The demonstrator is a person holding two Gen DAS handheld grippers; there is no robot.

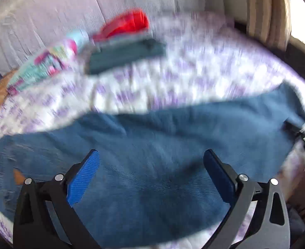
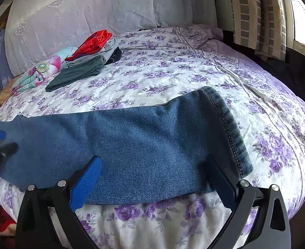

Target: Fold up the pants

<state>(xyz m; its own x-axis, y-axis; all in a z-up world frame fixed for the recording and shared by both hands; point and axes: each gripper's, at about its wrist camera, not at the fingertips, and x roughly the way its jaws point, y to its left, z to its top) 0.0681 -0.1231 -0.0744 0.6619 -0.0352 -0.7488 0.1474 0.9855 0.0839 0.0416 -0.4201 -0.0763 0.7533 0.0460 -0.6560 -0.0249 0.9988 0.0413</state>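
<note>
So the right gripper (image 2: 152, 176) is spread wide with nothing between its fingers, hanging just over the near edge of the jeans (image 2: 131, 145), close to the hemmed cuff (image 2: 227, 128) that sits just past its right finger. Left gripper (image 1: 151, 178) is the same story: fingers apart, empty, parked over the middle of the denim further along the legs. That view is pretty blurry, so I can't tell if the pads actually touch the fabric.

The jeans look already folded lengthwise, one leg on top of the other, lying flat along the near edge of the bed (image 2: 173, 78). The waist end seems to be off beyond the left gripper.

My guess for the step: grab the cuff end and bring it over toward the waist. To do it well, I'd pinch both layers at the hem, not just the top one, or the legs will slide apart. Lift enough to clear the sheet, keep the long edges lined up, and let the left gripper pin the fold line.

Further out, ahead and to the left of both grippers, there's a stack of folded clothes (image 2: 84, 62) with a red garment (image 2: 94, 39) on top, well clear of the jeans.
</note>
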